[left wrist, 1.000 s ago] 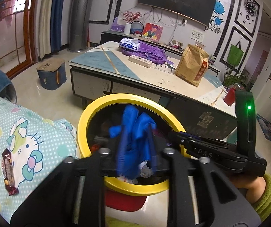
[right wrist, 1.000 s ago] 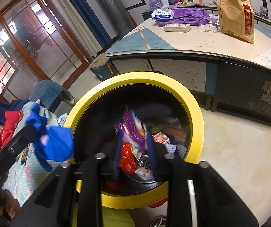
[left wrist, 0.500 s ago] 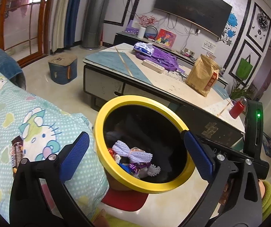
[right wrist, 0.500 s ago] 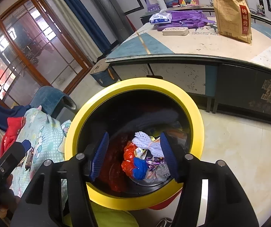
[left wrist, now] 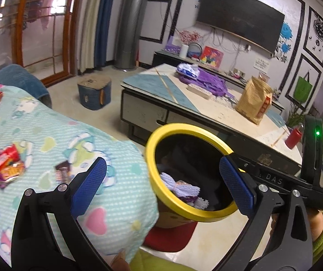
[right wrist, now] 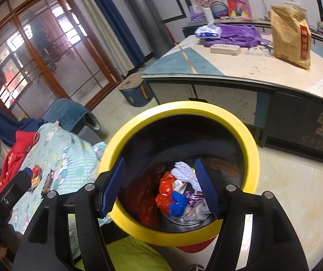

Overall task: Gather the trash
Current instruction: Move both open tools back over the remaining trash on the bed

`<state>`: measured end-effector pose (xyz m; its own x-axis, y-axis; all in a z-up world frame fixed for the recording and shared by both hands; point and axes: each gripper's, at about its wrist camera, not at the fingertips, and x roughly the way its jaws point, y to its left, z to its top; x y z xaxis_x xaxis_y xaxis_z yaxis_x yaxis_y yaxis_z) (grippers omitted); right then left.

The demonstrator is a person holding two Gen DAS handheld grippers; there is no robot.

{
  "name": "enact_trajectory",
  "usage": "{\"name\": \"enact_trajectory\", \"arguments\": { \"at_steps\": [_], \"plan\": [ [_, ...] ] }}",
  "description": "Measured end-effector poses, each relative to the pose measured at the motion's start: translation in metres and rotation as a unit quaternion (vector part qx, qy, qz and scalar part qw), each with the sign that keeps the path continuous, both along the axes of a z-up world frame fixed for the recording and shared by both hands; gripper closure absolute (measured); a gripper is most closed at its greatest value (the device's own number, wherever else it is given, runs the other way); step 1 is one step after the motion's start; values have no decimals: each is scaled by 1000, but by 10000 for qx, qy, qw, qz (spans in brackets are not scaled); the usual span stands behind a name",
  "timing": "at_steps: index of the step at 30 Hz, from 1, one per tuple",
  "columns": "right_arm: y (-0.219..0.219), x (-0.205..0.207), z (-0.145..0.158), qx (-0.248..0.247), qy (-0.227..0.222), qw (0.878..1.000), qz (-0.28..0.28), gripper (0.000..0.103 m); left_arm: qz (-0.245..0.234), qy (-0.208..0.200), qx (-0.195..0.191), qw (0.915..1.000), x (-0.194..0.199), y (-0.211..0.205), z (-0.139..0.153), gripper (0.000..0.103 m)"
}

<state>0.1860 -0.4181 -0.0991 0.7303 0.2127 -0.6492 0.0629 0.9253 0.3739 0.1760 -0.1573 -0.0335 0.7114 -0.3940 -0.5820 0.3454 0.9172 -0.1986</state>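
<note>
A yellow-rimmed trash bin (right wrist: pixel 250 155) stands on the floor beside a bed, with wrappers, a white mesh piece (right wrist: pixel 185 169) and a blue scrap (right wrist: pixel 178 202) inside. My right gripper (right wrist: pixel 159 184) hangs above the bin's mouth; its jaws are opening and nothing is between them. My left gripper (left wrist: pixel 161 184) is wide open and empty, straddling the bin's near rim (left wrist: pixel 159 187) and the bed's edge. On the cartoon-print blanket (left wrist: pixel 48 135) lie a red snack wrapper (left wrist: pixel 2 167) and a small brown wrapper (left wrist: pixel 61 172). The right gripper's body (left wrist: pixel 308 180) shows at the right of the left wrist view.
A low table (right wrist: pixel 240 67) behind the bin carries a brown paper bag (right wrist: pixel 291 37), a purple bag and a tissue pack. A blue stool box (left wrist: pixel 94 92) sits on the floor. A red can (left wrist: pixel 294 135) stands on the table's right end. Red clothing (right wrist: pixel 17 153) lies on the bed.
Both grippers let go of their trash, the blue scrap and the purple-red wrappers, which now lie in the bin. Both opened and rose; the left one swung left toward the blanket.
</note>
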Motion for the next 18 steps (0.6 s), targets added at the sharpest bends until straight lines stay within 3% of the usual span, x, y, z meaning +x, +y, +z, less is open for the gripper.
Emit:
{"name": "enact_trajectory", "arguments": {
  "at_steps": [18],
  "plan": [
    [98, -15, 36, -456, -464, 9923, 1057, 38, 1243, -538, -23, 9908, -22, 99, 26, 11]
  ]
}}
